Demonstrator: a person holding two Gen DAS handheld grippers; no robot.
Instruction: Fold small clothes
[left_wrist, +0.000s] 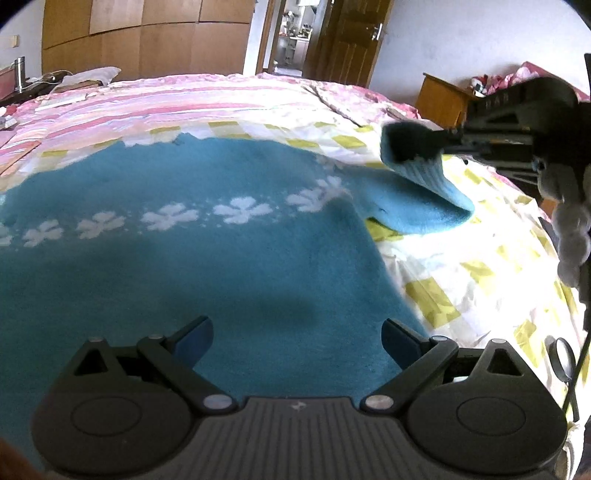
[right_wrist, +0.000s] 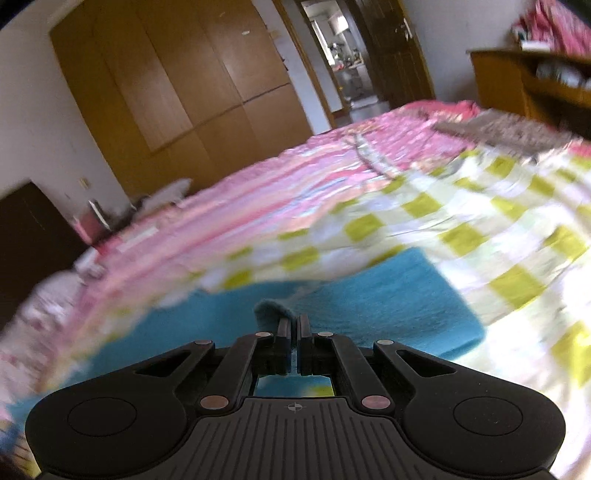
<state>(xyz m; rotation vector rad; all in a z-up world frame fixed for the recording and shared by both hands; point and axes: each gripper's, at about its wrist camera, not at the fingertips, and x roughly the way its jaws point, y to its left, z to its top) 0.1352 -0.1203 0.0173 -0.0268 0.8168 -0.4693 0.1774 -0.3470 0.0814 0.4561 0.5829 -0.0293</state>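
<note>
Lying on the bed (left_wrist: 461, 266), a teal sweater (left_wrist: 184, 266) is cropped at the frame's left. Right hand-held gripper (right_wrist: 294, 325) clamps its blurred cuff (left_wrist: 424, 173); left hand-held gripper (left_wrist: 297, 334) gapes empty.

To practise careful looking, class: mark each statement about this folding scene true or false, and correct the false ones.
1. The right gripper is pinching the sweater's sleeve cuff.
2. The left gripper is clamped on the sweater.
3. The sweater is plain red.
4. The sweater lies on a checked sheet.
1. True. The right gripper is shut on the ribbed sleeve cuff, lifted off the bed.
2. False. The left gripper is open above the sweater, fingers apart, gripping nothing.
3. False. It is teal with a row of white flowers.
4. True. The sheet is yellow-and-white checked.
</note>
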